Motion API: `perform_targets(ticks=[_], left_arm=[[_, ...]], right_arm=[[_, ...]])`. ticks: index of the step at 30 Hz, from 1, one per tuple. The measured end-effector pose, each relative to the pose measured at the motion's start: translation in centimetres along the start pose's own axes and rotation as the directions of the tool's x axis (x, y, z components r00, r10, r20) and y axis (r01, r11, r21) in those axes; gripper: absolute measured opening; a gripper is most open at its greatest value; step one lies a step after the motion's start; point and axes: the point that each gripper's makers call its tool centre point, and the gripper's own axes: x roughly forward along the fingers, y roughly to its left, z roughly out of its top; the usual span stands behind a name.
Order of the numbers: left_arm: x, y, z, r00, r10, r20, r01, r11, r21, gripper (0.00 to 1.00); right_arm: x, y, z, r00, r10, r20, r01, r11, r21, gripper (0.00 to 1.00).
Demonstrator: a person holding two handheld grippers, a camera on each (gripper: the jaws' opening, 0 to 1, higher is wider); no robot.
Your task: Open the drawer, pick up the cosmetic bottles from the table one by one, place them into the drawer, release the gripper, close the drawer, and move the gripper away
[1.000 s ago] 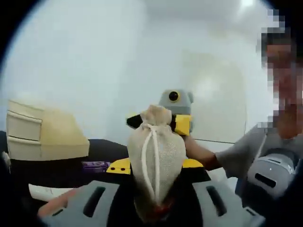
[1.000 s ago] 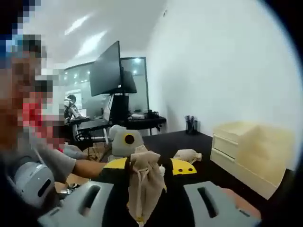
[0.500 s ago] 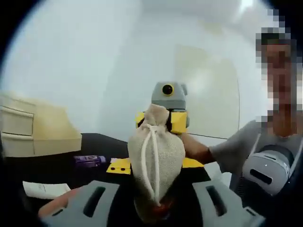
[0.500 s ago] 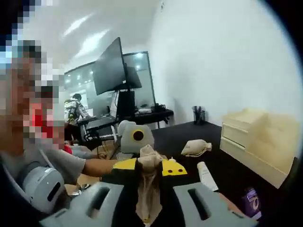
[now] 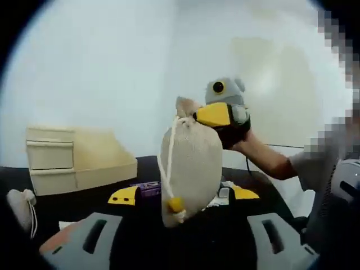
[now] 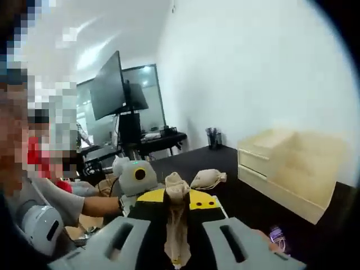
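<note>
Centre of the left gripper view, a small beige drawstring pouch of coarse woven cloth hangs upright in the air, neck gathered at the top, a pale cord running down its left side to a yellow bead near the bottom. It looks plump and rounded. The right gripper, yellow-tipped, comes in from the right of the frame and pinches the pouch's gathered neck. The left gripper rises from the bottom of its own view, its jaws lying to either side of the pouch's base; whether they press on the cloth I cannot tell.

In the right gripper view the same pouch sits dead centre between that gripper's own jaws, folded narrow and clamped, its knotted top poking up above the yellow pads, with the left gripper facing back from left of centre.

Further out, a cream drawer unit stands on the dark surface at the left of the left gripper view, its drawers closed. A purple bottle lies on the surface just behind the pouch. A second pouch rests at the far left edge. In the right gripper view another pouch lies on the surface beyond the gripper, and a large monitor stands in the upper left.
</note>
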Motion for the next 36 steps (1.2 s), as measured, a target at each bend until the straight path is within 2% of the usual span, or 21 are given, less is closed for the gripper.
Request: perform_targets(ticks=[3, 6, 8, 10, 11, 12, 14, 16, 17, 19, 20, 21, 22, 27, 29, 31, 33, 35, 36], left_arm=[[-0.1, 2.1, 1.2, 0.996, 0.092, 0.016, -0.092, 0.996, -0.002, 0.64], [-0.1, 3.1, 2.8, 0.990, 0.135, 0.026, -0.136, 0.990, 0.038, 0.72], [-0.1, 4.1, 3.2, 0.984, 0.177, -0.014, -0.175, 0.981, 0.080, 0.75], [0.1, 5.7, 4.0, 0.969, 0.244, -0.046, -0.235, 0.961, 0.145, 0.73], [0.2, 6.3, 4.3, 0.963, 0.263, -0.062, -0.251, 0.955, 0.160, 0.71], [0.3, 7.0, 4.6, 0.955, 0.286, -0.077, -0.271, 0.949, 0.162, 0.70], [0.7, 7.6, 5.1, 0.952, 0.289, -0.098, -0.272, 0.950, 0.153, 0.71], [0.9, 8.1, 5.2, 0.944, 0.290, -0.154, -0.276, 0.955, 0.110, 0.70], [1.0, 8.3, 5.4, 0.940, 0.291, -0.179, -0.273, 0.954, 0.120, 0.69], [1.1, 9.3, 5.7, 0.908, 0.343, -0.242, -0.306, 0.935, 0.177, 0.68], [1.3, 9.6, 6.0, 0.896, 0.363, -0.255, -0.318, 0.927, 0.199, 0.68], [1.7, 9.6, 6.3, 0.890, 0.363, -0.277, -0.312, 0.927, 0.210, 0.68], [2.2, 9.5, 6.8, 0.891, 0.360, -0.277, -0.309, 0.928, 0.210, 0.68], [3.9, 10.7, 8.6, 0.875, 0.391, -0.286, -0.326, 0.912, 0.249, 0.67], [4.3, 11.0, 8.8, 0.883, 0.377, -0.281, -0.317, 0.918, 0.236, 0.67], [4.8, 11.0, 9.0, 0.898, 0.351, -0.266, -0.304, 0.931, 0.203, 0.68], [4.8, 11.3, 9.0, 0.901, 0.349, -0.257, -0.308, 0.933, 0.188, 0.68], [4.8, 12.3, 9.3, 0.896, 0.376, -0.235, -0.340, 0.923, 0.179, 0.67], [4.6, 13.0, 9.2, 0.886, 0.398, -0.237, -0.364, 0.915, 0.173, 0.68]], right_arm=[[-0.4, -0.8, 0.4, 0.999, -0.043, 0.001, 0.043, 0.998, -0.041, 0.09], [-1.1, -1.2, 1.1, 0.996, -0.086, 0.006, 0.087, 0.993, -0.077, 0.09], [-1.9, -1.8, 1.6, 0.989, -0.147, 0.010, 0.147, 0.979, -0.142, 0.09], [-2.6, -1.9, 2.0, 0.982, -0.189, 0.011, 0.187, 0.962, -0.199, 0.09], [-3.2, -2.8, 3.0, 0.980, -0.201, 0.014, 0.199, 0.959, -0.201, 0.09], [-3.6, -2.7, 3.2, 0.980, -0.198, 0.013, 0.197, 0.960, -0.199, 0.09], [-4.3, -2.8, 3.7, 0.979, -0.204, 0.019, 0.204, 0.959, -0.197, 0.09], [-5.1, -2.9, 4.2, 0.976, -0.218, 0.026, 0.218, 0.956, -0.197, 0.09], [-5.5, -3.0, 4.4, 0.974, -0.226, 0.029, 0.227, 0.953, -0.201, 0.09], [-6.1, -3.0, 4.8, 0.972, -0.233, 0.036, 0.236, 0.950, -0.206, 0.09], [-6.4, -3.1, 5.0, 0.970, -0.240, 0.041, 0.244, 0.947, -0.207, 0.09], [-6.6, -3.1, 5.2, 0.968, -0.245, 0.047, 0.249, 0.946, -0.209, 0.09], [-6.8, -3.2, 5.3, 0.967, -0.250, 0.052, 0.255, 0.943, -0.211, 0.09], [-7.6, -3.7, 6.1, 0.958, -0.277, 0.075, 0.287, 0.932, -0.223, 0.10], [-7.7, -4.1, 6.1, 0.954, -0.292, 0.072, 0.301, 0.926, -0.227, 0.10], [-7.7, -4.8, 6.1, 0.949, -0.307, 0.066, 0.314, 0.921, -0.232, 0.10], [-7.8, -5.6, 6.0, 0.944, -0.326, 0.057, 0.330, 0.913, -0.241, 0.10], [-7.9, -6.5, 6.2, 0.937, -0.345, 0.052, 0.347, 0.904, -0.248, 0.10], [-7.9, -7.0, 6.2, 0.935, -0.351, 0.051, 0.353, 0.902, -0.248, 0.10]])
